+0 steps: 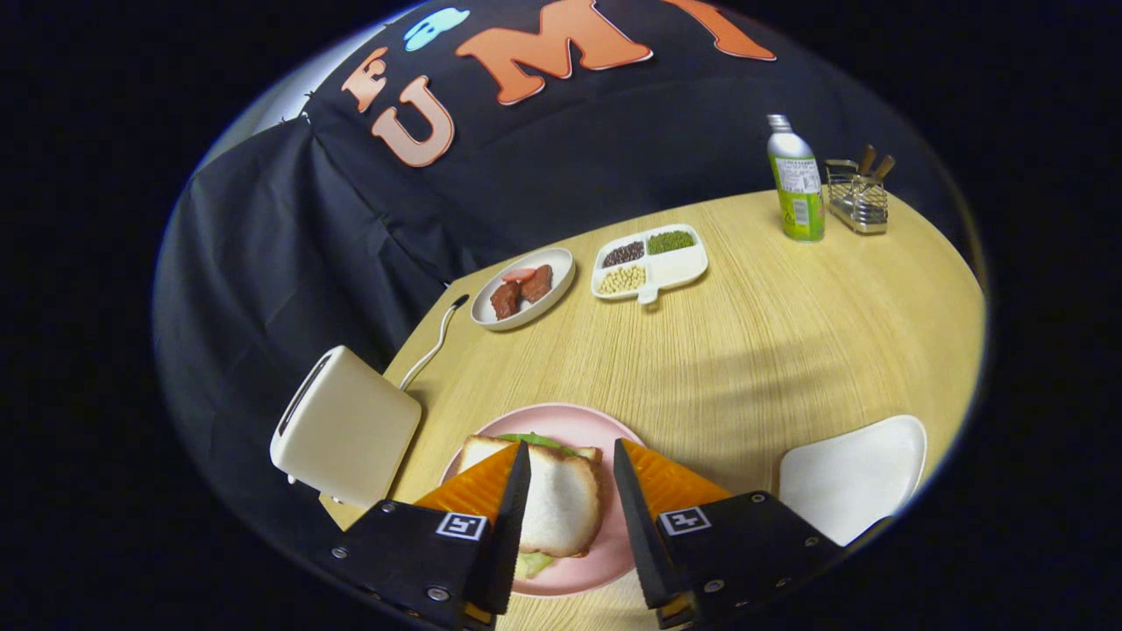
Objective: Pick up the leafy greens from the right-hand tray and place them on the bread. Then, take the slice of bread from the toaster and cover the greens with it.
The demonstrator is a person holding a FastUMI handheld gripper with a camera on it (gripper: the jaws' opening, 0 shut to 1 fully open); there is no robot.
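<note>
Gripper: the gripper hangs over the pink plate with its two fingers spread apart and nothing between them under pressure; it is released.
Fingers: the fingertips sit above the sandwich, one over its left part, the other just past its right edge.
Top slice of bread: a white slice of bread lies flat on the plate, between the two fingers, apart from both.
Leafy greens: the leafy greens lie under that slice, a green edge peeking out at the far side and another at the near side.
Lower bread: another crust edge shows beneath the greens at the far corner; the rest is hidden.
Pink plate: the pink plate sits on the table directly below the gripper.
Toaster: a cream toaster stands just left of the plate at the table's edge, its cord running away behind it; the slot is seen edge-on, so its content cannot be told.
Right-hand tray: a white tray lies to the right of the plate, bare on its visible surface.
Table: light wooden table.
Beyond the fingers: a grey oval dish with reddish-brown pieces, and beside it a white divided dish with dark, green and pale beans.
Far right corner: a green bottle stands upright next to a wire holder.
</note>
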